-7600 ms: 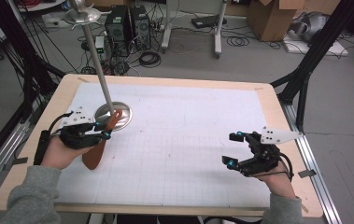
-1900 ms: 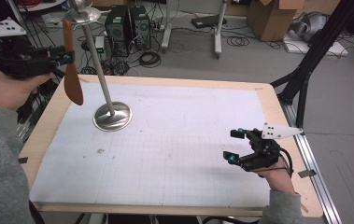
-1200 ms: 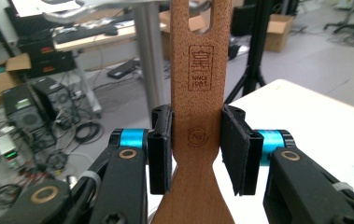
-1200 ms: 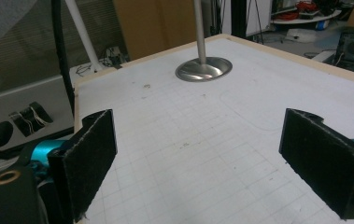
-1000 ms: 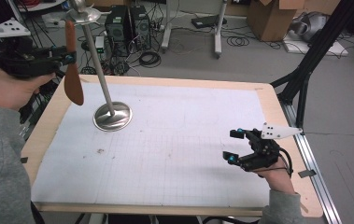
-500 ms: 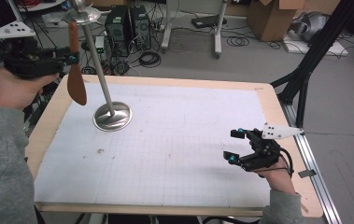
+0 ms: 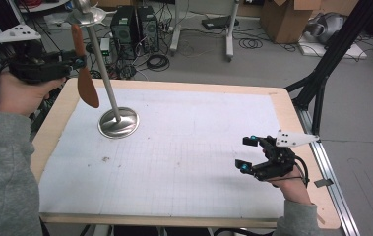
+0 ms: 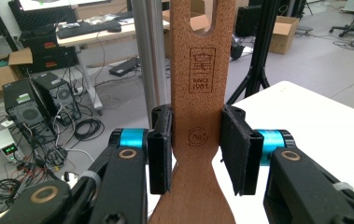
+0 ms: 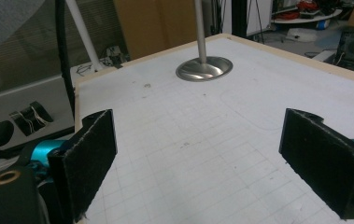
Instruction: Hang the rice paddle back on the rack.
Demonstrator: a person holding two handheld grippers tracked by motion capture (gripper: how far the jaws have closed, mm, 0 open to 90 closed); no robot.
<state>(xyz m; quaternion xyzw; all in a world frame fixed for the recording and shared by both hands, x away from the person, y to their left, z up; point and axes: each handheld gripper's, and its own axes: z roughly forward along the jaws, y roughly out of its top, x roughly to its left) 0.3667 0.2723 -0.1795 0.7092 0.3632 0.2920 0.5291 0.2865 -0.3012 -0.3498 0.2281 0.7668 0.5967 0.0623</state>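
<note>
A flat wooden spatula (image 7: 84, 73) with a slot near its top end (image 8: 198, 70) hangs upright in my left gripper (image 7: 78, 63), which is raised above the table's far left corner and shut on the spatula's neck (image 8: 197, 140). Just right of it rises the steel pole of a metal stand (image 7: 118, 122), whose round base rests on the white mat; the pole (image 8: 149, 51) stands behind the spatula in the left gripper view. My right gripper (image 7: 247, 153) rests low at the table's front right, open with nothing between its pads (image 9: 198, 163), facing the stand (image 9: 204, 68).
A white gridded mat (image 7: 174, 157) covers the wood-rimmed table (image 7: 297, 123). Computer towers (image 7: 135, 24), cables and cardboard boxes (image 7: 285, 14) lie on the floor beyond the far edge. A black tripod leg (image 7: 322, 73) stands at the right.
My left hand has carried the spatula a little to the right, closer to the stand's pole. The right gripper has stayed put.
</note>
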